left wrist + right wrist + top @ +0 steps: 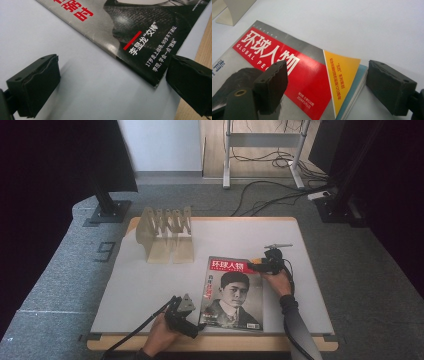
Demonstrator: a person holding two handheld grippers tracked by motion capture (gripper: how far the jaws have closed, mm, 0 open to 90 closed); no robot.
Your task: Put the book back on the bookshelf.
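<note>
Magazine (231, 292) lies flat, cover up, on the near right part of the pale table (150, 285), its lower edge close to the table's wooden front rim. From the high view the cover reads as a red title band over a black-and-white portrait. The right gripper view adds detail the high view loses: a yellow triangular corner flash (342, 75) at the cover's top right, and blue page edges beneath it. The left gripper view shows the opposite, bottom-left corner (152, 82) of the cover with white and red print, lying flat on the table.

The right hand-held gripper (260, 265) sits at the magazine's top right corner with its jaws spread wide; one jaw is over the red band and the other just off the page edge, gripping nothing. The left hand-held gripper (192, 327) sits at the bottom left corner, jaws likewise apart, one on bare table and one just beyond the corner.

Farther back on the table's left stands a beige slotted rack (167, 237), well apart from the magazine.
</note>
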